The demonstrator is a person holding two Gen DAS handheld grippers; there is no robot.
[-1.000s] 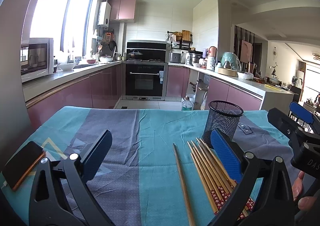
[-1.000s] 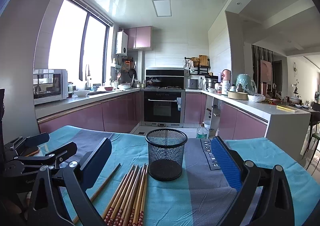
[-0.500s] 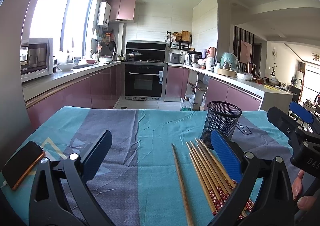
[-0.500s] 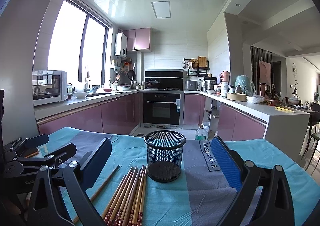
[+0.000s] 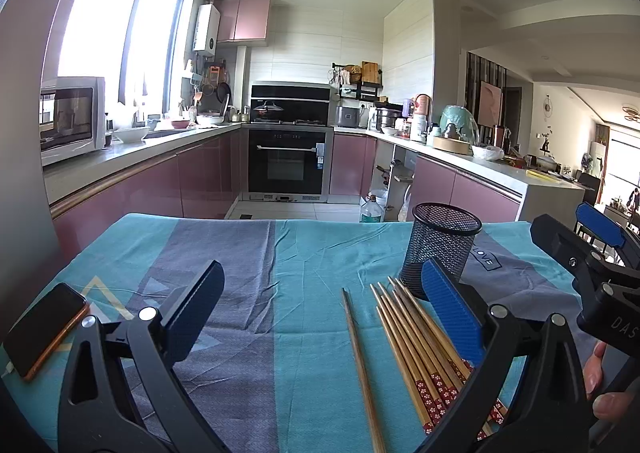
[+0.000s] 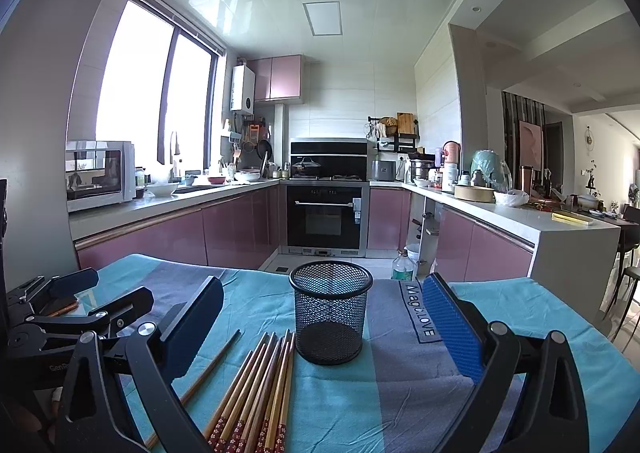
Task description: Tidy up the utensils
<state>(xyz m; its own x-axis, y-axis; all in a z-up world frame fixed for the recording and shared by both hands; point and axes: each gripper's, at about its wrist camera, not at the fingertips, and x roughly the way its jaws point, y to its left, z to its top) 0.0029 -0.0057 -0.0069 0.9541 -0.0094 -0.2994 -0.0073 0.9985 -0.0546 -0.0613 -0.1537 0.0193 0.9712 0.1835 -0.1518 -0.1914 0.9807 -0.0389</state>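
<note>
Chopsticks (image 6: 256,393) beside mesh cup (image 6: 331,311)

My grippers' fingers (image 5: 452,313) look like matt black plastic, one faced with a ribbed blue pad. The chopsticks (image 6: 260,393) are smooth, lightly glossy wood beside a black wire-mesh cup (image 6: 330,311). The tablecloth (image 5: 280,293) is creased matt cloth, and the phone (image 5: 42,327) at near left is glossy.

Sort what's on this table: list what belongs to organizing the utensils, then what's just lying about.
For the job:
- bundle of chopsticks, flat on the cloth
- single chopstick, apart from the bundle
- mesh holder, upright, empty
- left gripper and right gripper, both open, holding nothing

Lying about:
- phone, at the table's left edge
- tablecloth
</note>
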